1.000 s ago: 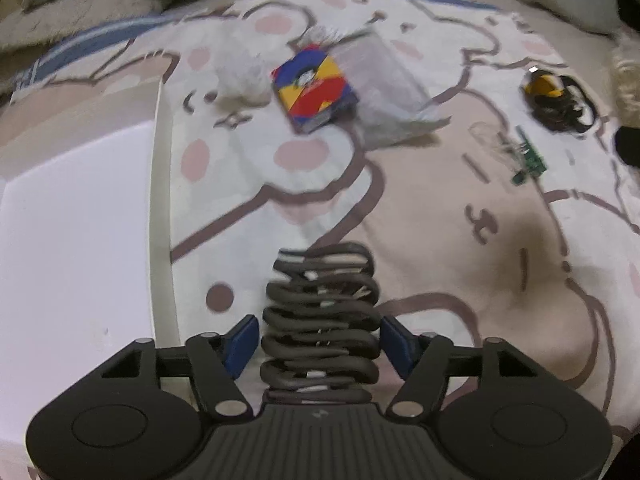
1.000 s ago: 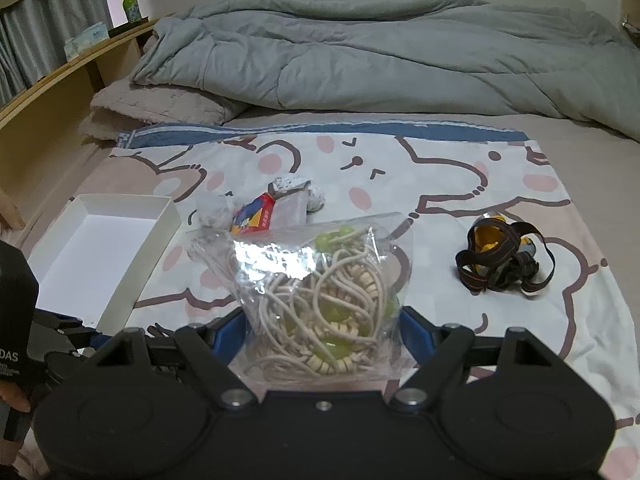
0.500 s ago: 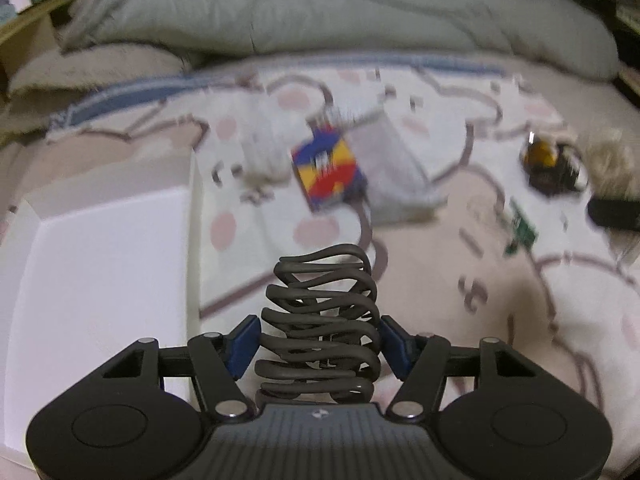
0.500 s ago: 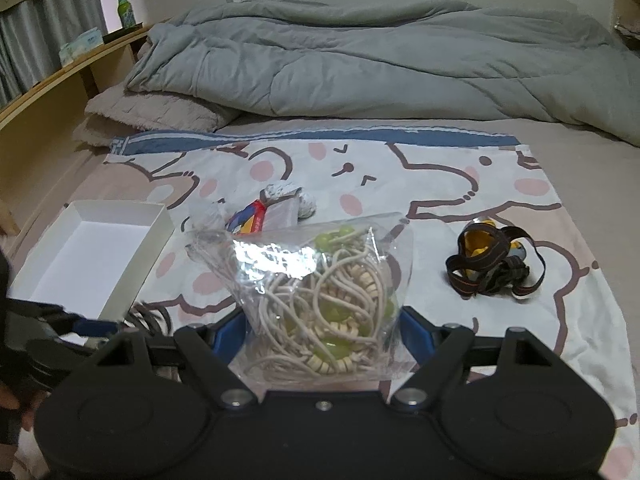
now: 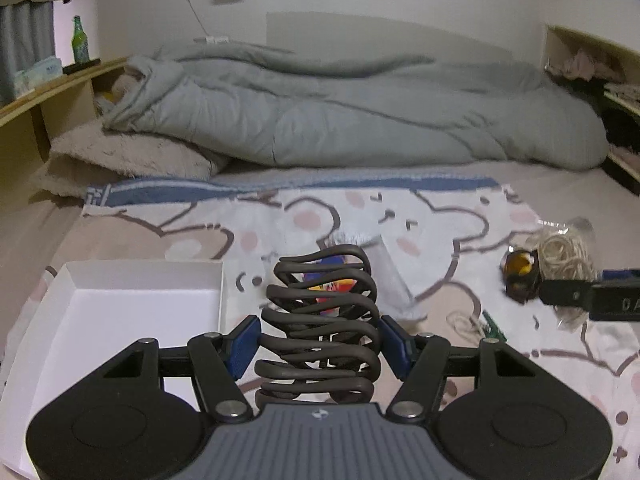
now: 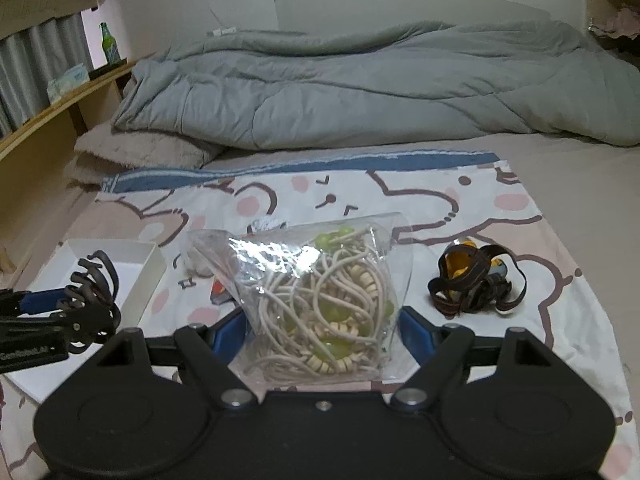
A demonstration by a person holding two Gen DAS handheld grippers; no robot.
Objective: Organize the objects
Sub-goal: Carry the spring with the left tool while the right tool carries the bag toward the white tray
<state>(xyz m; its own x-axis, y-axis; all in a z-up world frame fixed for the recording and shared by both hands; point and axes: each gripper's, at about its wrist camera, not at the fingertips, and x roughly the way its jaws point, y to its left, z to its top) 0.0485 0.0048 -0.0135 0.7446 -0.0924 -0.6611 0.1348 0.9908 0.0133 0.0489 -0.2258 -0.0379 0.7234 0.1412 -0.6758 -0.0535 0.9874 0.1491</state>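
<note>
Left hand-held gripper (image 5: 318, 354) clamps a dark coiled cable (image 5: 320, 320) beside the white box (image 5: 120, 308); right hand-held gripper (image 6: 320, 330) pinches a bag of cords (image 6: 316, 300).

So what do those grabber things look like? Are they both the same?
Pretty much twins. The left gripper has a black frame with two big round discs, silver screw heads, blue pads on its fingers and a ribbed grey middle plate. The right gripper has the same black frame, discs and blue pads, but a plain black middle. White lettering marks their sides. No sleeves or cables show.
</note>
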